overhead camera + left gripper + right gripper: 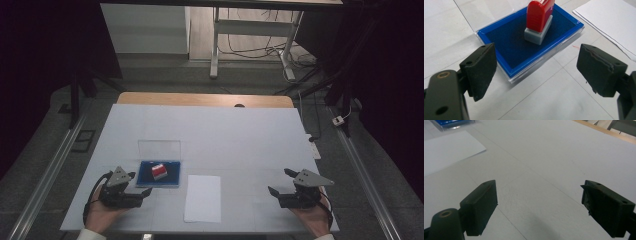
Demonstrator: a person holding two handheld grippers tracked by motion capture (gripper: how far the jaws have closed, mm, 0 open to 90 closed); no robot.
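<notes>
— Two tools, and we see both with jaws spread apart and nothing between them. Our left tool (131, 192) sits at the near left of the counter (240, 130), just beside the blue ink pad (529, 43); our right tool (286, 186) rests well apart, near the right edge.

— And the stamp (539, 21)?

— Upright on the pad, red top over a grey base, toward the pad's far side. A sheet of paper (203, 198) lies just right of the pad.

— So what could go wrong for us?

— We judge the stamp is tall and narrow, so a pinch high on the rounded red top could tip it or let it slip out. A tilted stamp would smear ink across the felt, or drop onto the counter.

— Anything else?

— The clear lid (159, 149) stands open at the pad's far edge; reaching in too far could knock it. And the pad's case looks light, so pulling the stamp up could drag it along.
</notes>
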